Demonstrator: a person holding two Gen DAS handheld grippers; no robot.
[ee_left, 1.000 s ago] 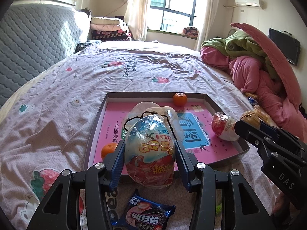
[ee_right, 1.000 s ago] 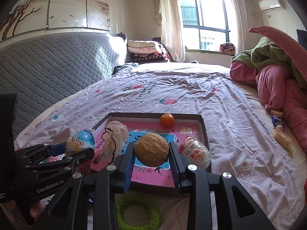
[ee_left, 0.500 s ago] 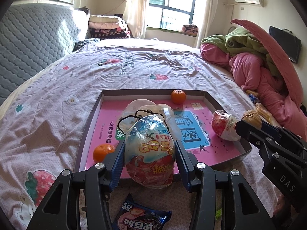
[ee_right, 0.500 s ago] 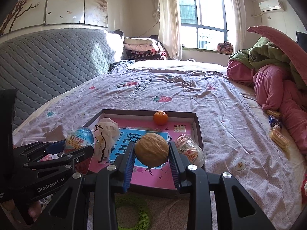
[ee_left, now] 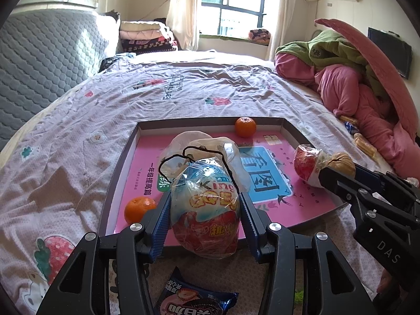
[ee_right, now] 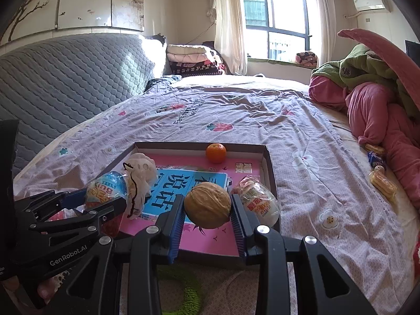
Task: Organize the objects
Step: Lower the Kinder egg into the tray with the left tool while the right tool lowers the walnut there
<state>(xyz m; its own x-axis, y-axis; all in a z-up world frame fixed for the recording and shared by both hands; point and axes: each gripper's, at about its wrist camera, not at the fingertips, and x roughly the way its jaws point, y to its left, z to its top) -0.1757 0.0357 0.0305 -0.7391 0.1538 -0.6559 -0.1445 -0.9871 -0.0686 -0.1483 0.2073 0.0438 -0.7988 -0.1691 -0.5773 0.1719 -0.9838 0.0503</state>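
Gripping the wrapped toy egg (ee_left: 205, 210), your left tool (ee_left: 204, 215) is clamping its blue pads on the egg's widest part, low in the centre of the left wrist view. You are handling a light, hollow-looking shell under crinkly, slippery film, so I judge the sides at the belly the right place to hold; squeezing the loose film at the tip would likely let it slide. The egg is hanging just over the near rim of the tray (ee_left: 123, 168), not yet set down inside.

Your right tool (ee_right: 207, 208) is closing on the walnut (ee_right: 207, 204), pads pressing its two flanks, low centre of the right wrist view. The nut is looking hard, light and round, so it could roll once released; holding across its middle seems sound.

Moving outward, the walnut is hovering above the tray's near pink floor, with a second wrapped egg (ee_right: 260, 199) lying just beside it to the right. A white bagged item (ee_right: 139, 178) is sitting left of centre, one tangerine (ee_right: 215, 152) is resting against the far wall, and another tangerine (ee_left: 139, 208) is showing by the near left corner. A snack packet (ee_left: 194, 302) is lying on the bed (ee_left: 78, 136) below the left tool, outside the tray.
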